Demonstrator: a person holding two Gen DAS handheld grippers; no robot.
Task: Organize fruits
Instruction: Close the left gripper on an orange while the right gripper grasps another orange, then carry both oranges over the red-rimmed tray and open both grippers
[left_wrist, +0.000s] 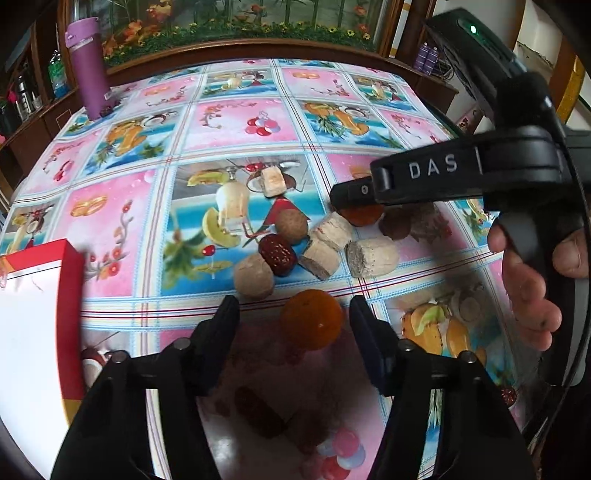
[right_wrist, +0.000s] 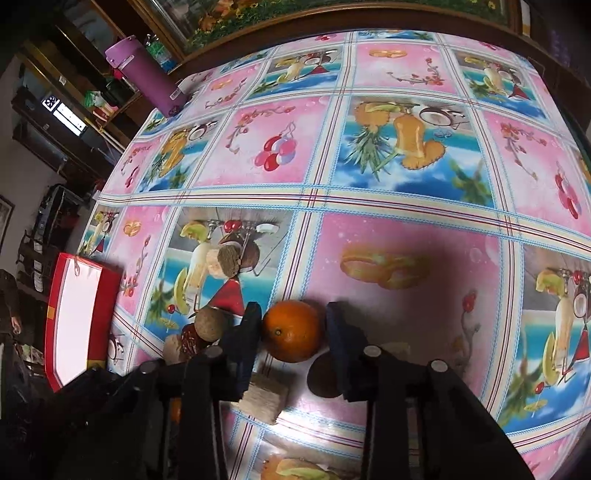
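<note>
- Orange and glossy, one small citrus fruit (left_wrist: 312, 319) lies on the tablecloth between the tips of our left gripper (left_wrist: 293, 317); its jaws stand partly open around it, the right finger close beside the fruit, the left one clearly apart from it.
- Our right gripper (right_wrist: 291, 325) brackets a second orange (right_wrist: 291, 330); the left finger touches its side, while a thin gap shows at the right finger, so we cannot tell whether it is truly clamped.
- Just beyond the left gripper's fruit sit two round tan nuts (left_wrist: 255, 277), a wrinkled dark red date (left_wrist: 277, 254) and three pale cylindrical pieces (left_wrist: 373, 256), all clustered close together.
- One more pale piece (left_wrist: 274, 181) lies apart, farther up the cloth.
- White letters "DAS" (left_wrist: 432, 168) are readable on the black body of the right gripper, which a hand (left_wrist: 532, 291) holds, as seen from the left wrist.
- We see a red-edged box with a white inside (right_wrist: 74, 317) at the table's left side.
- Shiny plastic tablecloth (right_wrist: 406, 66) covers the table, printed in pink and blue squares of fruit, drinks and flowers.
- At the far left corner stands a purple bottle (left_wrist: 88, 74).
- Behind the table runs a dark wooden frame around a flowery landscape picture (left_wrist: 236, 22); cluttered shelves (right_wrist: 66, 92) fill the left side of the room.
</note>
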